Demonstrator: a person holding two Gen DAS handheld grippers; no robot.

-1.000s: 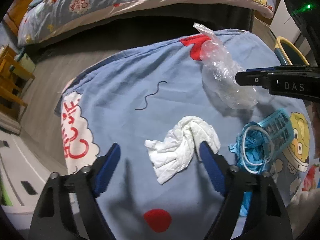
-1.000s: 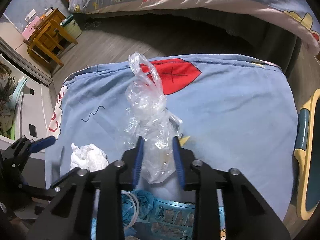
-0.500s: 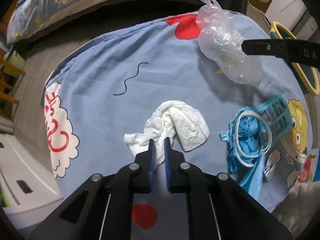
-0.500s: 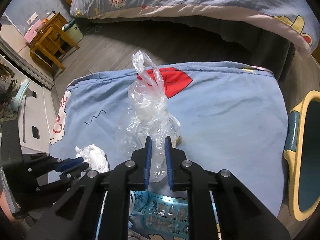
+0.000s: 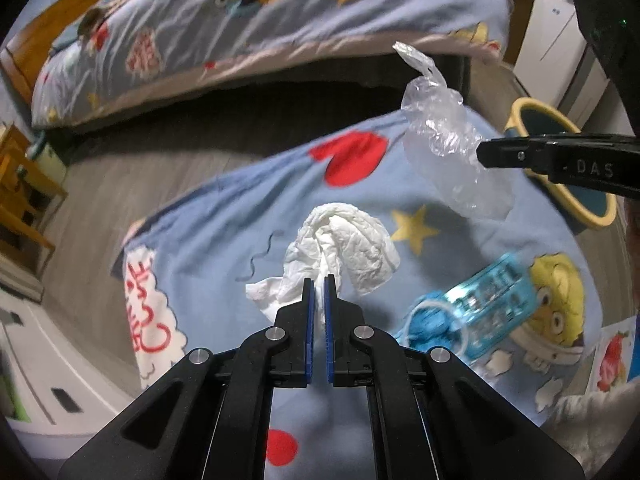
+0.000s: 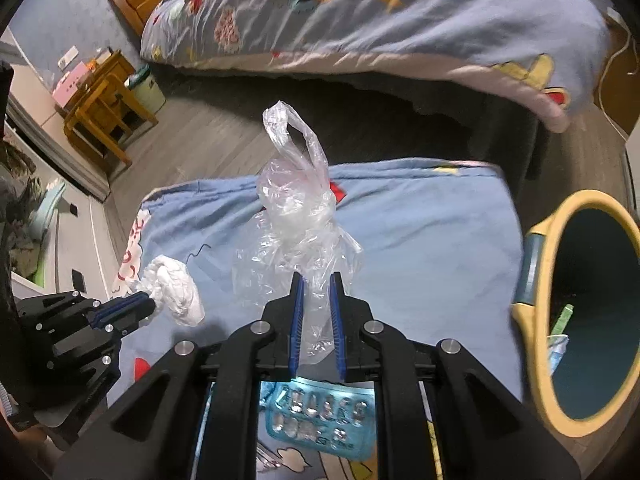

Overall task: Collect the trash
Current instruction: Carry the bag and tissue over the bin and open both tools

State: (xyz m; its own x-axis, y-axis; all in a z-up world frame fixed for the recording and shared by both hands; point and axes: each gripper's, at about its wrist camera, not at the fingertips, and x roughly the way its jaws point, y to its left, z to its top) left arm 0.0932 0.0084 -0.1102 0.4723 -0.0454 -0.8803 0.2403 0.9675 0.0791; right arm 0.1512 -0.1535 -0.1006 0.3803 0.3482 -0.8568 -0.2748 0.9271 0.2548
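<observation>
Left wrist view, edges: blue sheet covers the work surface; its far hem drops to dark floor, with a bed across the gap.
Right wrist view, edges: yellow-rimmed bin stands just past the sheet's right edge, mouth facing the camera, some scraps visible inside.
Open room: bare sheet lies between the bag and the bin; a dark thread lies left of the tissue.
Tissue position: white crumpled tissue sits directly ahead of the left gripper, raised off the sheet, one fold running down between the pads.
Bag position: clear plastic bag stands up ahead of the right gripper, lifted above the sheet, its handle loop uppermost.
Other trash: teal blister pack lies on the sheet beneath the right gripper; a blue mask with a white loop lies beside it.
Left jaws: nearly closed, a thin slot only, pinching the tissue.
Right jaws: narrow, clamping the bag's lower film between the blue pads.
</observation>
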